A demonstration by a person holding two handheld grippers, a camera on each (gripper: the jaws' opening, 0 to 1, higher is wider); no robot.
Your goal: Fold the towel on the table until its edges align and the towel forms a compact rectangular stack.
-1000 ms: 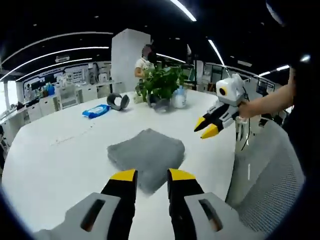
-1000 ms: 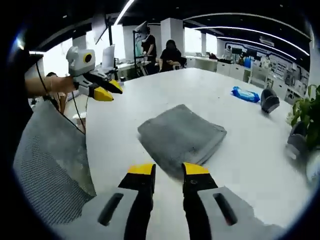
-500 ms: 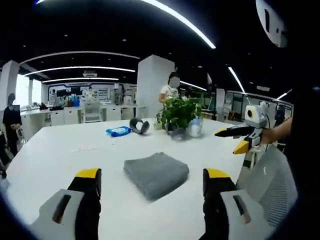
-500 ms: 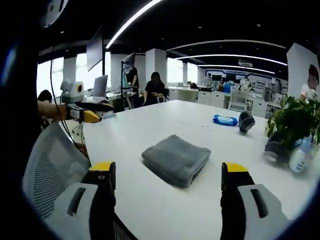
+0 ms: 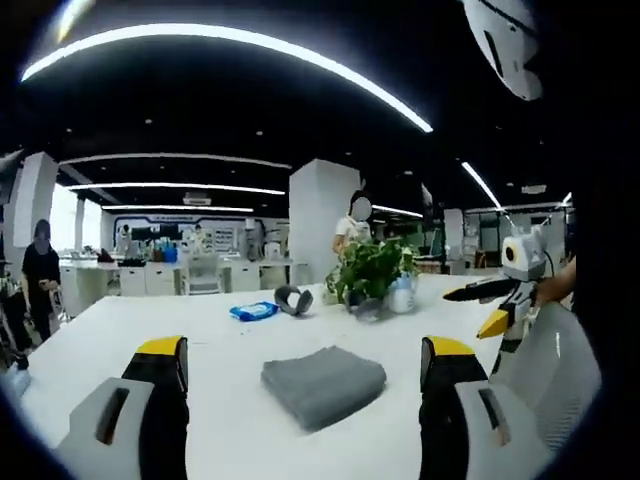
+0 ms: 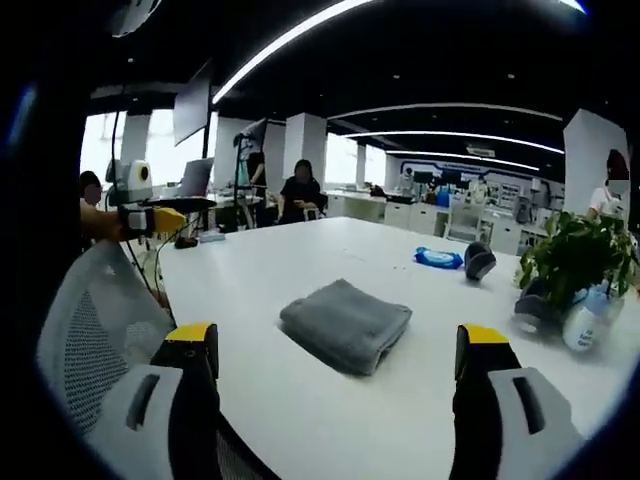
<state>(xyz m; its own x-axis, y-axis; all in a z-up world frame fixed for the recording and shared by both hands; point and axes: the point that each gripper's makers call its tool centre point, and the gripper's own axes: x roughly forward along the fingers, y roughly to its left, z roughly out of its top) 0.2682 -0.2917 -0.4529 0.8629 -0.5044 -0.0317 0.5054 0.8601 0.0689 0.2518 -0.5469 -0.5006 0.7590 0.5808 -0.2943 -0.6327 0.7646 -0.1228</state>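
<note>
A grey towel [image 5: 323, 384] lies folded into a compact rectangular stack on the white table [image 5: 120, 340]; the right gripper view has the towel [image 6: 345, 324] near the middle of the table [image 6: 300, 260]. My left gripper [image 5: 300, 365] is open, its yellow-tipped jaws wide apart, held back from the towel and above the table's near edge. My right gripper [image 6: 340, 350] is open too, with nothing between its jaws. The right gripper [image 5: 490, 305] also appears at the right of the left gripper view, and the left gripper [image 6: 150, 215] at the left of the right gripper view.
A potted plant [image 5: 372, 275], a white bottle [image 5: 403, 295], a dark headset [image 5: 292, 299] and a blue packet [image 5: 255, 311] stand at the table's far side. A mesh chair back [image 6: 90, 340] is close by me. People stand in the office behind.
Both grippers have drawn back and tilted up, so the towel looks smaller and lower. The jaws opened from near together one second ago to wide apart. The towel has not moved.
</note>
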